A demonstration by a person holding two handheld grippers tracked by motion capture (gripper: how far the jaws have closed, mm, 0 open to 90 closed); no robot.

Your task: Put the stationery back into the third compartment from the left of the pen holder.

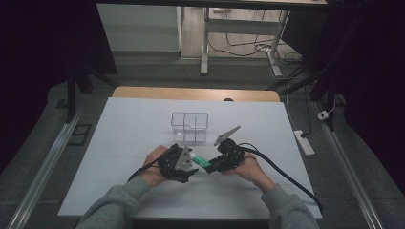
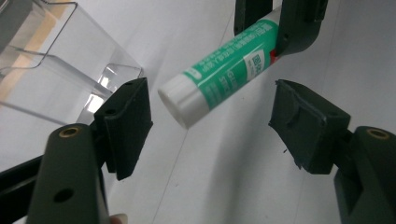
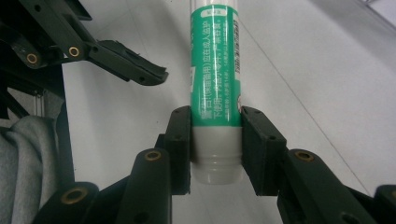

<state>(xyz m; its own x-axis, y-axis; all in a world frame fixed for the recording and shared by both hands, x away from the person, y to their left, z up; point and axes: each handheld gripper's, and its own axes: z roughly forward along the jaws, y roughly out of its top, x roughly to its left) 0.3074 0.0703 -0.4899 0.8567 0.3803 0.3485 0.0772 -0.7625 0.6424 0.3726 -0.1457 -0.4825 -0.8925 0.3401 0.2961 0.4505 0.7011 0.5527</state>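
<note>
A green glue stick [image 1: 200,160] with white ends is held just above the white table. My right gripper [image 1: 213,165] is shut on it near one white end [image 3: 217,161], pads pressing both sides, as the right gripper view shows. The stick [image 3: 215,60] points away from that gripper toward my left gripper [image 1: 192,160]. In the left gripper view the stick's other white end [image 2: 180,100] sits between the jaws of my left gripper [image 2: 212,114], which stand open with a gap on each side. The right gripper [image 2: 280,28] shows above, clamped on the stick [image 2: 229,65].
A clear plastic organiser [image 1: 190,126] with dividers stands just behind the grippers, its corner [image 2: 107,74] close to the left jaw. The white table cover [image 1: 129,138] spreads wide around the hands. Cables trail from both grippers toward the near edge.
</note>
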